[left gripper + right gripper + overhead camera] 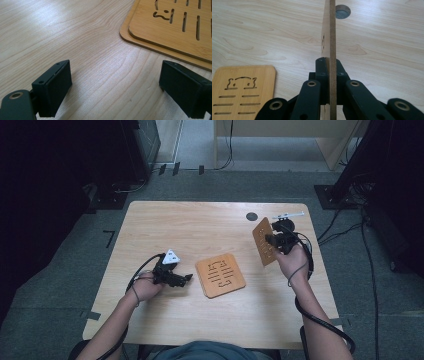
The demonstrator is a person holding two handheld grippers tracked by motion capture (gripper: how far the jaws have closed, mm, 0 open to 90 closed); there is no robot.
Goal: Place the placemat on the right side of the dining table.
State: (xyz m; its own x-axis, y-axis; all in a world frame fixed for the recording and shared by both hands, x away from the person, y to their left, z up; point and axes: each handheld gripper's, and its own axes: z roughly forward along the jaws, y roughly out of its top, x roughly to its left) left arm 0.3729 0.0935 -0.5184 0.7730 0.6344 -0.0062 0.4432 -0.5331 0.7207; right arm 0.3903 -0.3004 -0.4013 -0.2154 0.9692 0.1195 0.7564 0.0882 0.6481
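I hold my right gripper with its fingers clamped on a slotted wooden board, lifted edge-up off the bench to the right of the stacked boards lying flat mid-bench. My left gripper rests just left of that stack, fingers spread wide over bare wood, gripping nothing. A dark round hole sits beyond the lifted board.

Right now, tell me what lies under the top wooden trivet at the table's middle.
Under the top trivet lies a second trivet, its edge peeking out along the left gripper view. Whatever sits beneath the pair on the table is covered.
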